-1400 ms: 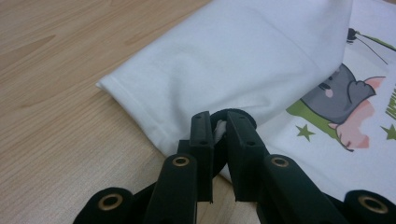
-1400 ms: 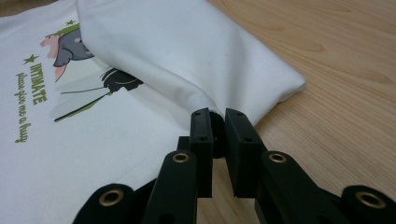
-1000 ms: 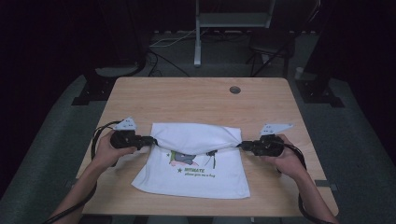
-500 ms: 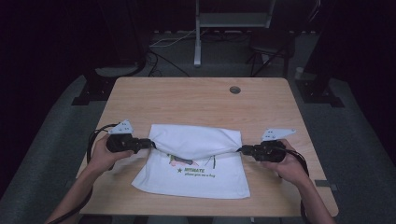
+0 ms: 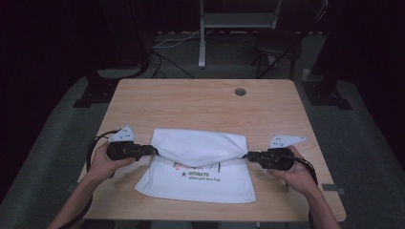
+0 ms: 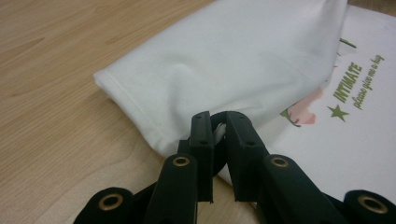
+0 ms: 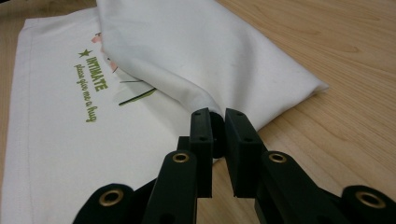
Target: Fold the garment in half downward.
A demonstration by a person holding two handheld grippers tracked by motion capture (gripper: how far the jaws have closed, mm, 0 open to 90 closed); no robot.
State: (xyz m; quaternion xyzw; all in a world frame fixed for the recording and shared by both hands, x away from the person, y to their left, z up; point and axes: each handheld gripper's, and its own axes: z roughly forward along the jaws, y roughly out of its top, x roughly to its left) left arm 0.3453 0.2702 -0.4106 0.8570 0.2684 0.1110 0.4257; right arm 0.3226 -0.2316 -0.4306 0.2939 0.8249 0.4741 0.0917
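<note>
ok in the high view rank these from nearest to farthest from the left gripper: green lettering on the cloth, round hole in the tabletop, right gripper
From the left gripper, which pinches the white cloth's left corner:
1. Green lettering, on the cloth's lower layer, toward the person.
2. Right gripper, at the cloth's opposite corner.
3. Round hole, at the table's far side, right of middle.

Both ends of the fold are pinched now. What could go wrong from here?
1. Each hand-held gripper, left and right, holds just a small bunched bit of the white shirt; a pull could slip it free.
2. The folded flap sags in the middle, so it may land creased over the green print.
</note>
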